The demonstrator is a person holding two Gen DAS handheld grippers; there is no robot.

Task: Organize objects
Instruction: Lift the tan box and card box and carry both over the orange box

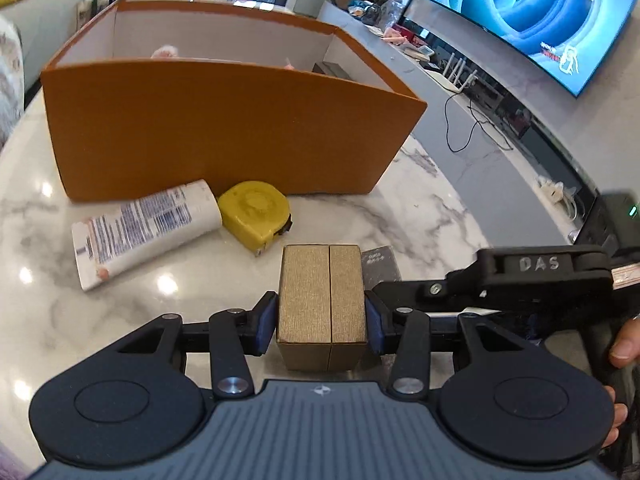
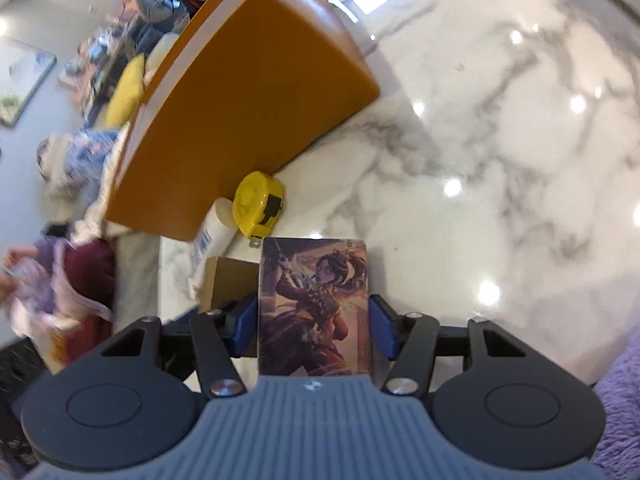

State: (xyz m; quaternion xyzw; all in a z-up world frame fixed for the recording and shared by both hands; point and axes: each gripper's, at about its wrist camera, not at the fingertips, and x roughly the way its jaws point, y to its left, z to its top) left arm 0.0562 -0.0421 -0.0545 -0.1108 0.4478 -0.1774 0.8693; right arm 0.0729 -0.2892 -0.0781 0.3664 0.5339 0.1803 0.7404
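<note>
A home living room is showing: a wall-mounted TV [image 1: 532, 16] is playing above a console [image 1: 460, 120], a sofa [image 1: 36, 16] is carrying cushions, a marble table [image 1: 420, 208] is standing centrally.

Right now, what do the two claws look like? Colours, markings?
Both alike: left claw and right claw have black linkage arms, silver pivot bolts, blue pads, round black discs, and a grey ribbed body. "DAS" lettering marks the right unit's black housing.

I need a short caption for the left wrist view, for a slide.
Left gripper clamps a gold box over the marble table, near the orange box, tube and tape measure.
</note>
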